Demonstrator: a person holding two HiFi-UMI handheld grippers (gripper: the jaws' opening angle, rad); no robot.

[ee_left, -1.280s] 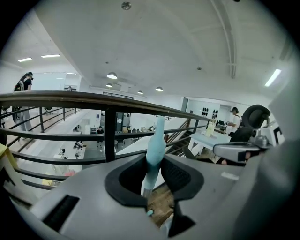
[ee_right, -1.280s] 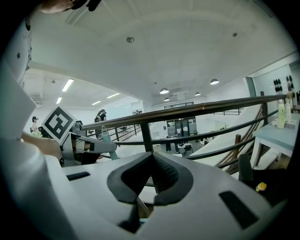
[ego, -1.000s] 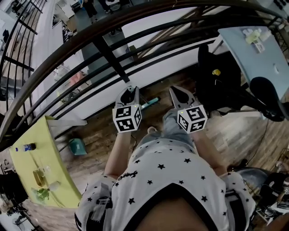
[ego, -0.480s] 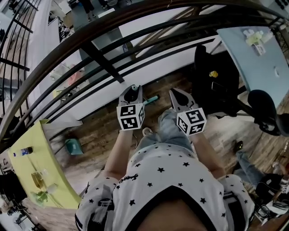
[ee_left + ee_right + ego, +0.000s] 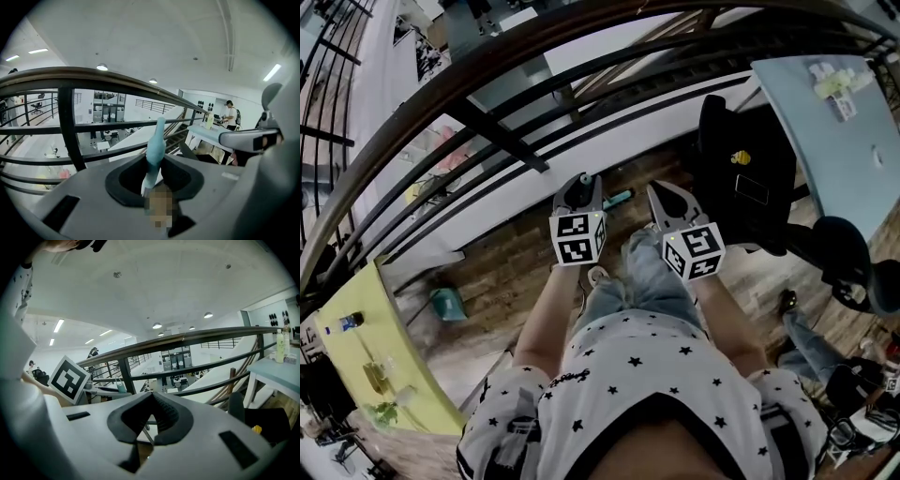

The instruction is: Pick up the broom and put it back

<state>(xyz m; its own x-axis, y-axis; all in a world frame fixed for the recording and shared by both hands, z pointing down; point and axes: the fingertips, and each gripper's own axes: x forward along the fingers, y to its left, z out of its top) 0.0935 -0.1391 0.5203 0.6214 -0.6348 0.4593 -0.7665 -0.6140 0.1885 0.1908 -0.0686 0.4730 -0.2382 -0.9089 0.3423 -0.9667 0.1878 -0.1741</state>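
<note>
In the left gripper view a teal broom handle (image 5: 156, 143) stands up between the jaws of my left gripper (image 5: 153, 161), which is shut on it. From the head view, the left gripper (image 5: 578, 186) is held in front of the person's body, and the broom handle's (image 5: 617, 198) teal end sticks out to its right over the wooden floor. The broom's head is hidden. Just to the right is my right gripper (image 5: 662, 194). Its jaw tips meet in the right gripper view, so the right gripper (image 5: 152, 394) is shut with nothing in it.
A dark metal railing (image 5: 502, 141) runs across just ahead of both grippers. A small teal dustpan-like thing (image 5: 450, 303) lies on the floor at left, near a yellow-green table (image 5: 356, 309). A black chair (image 5: 750, 169) and a light blue table (image 5: 839, 112) stand at right.
Both grippers have moved forward toward the railing and slightly right in the head view. The teal handle stays in the left gripper; the chair now sits closer to the right gripper.
</note>
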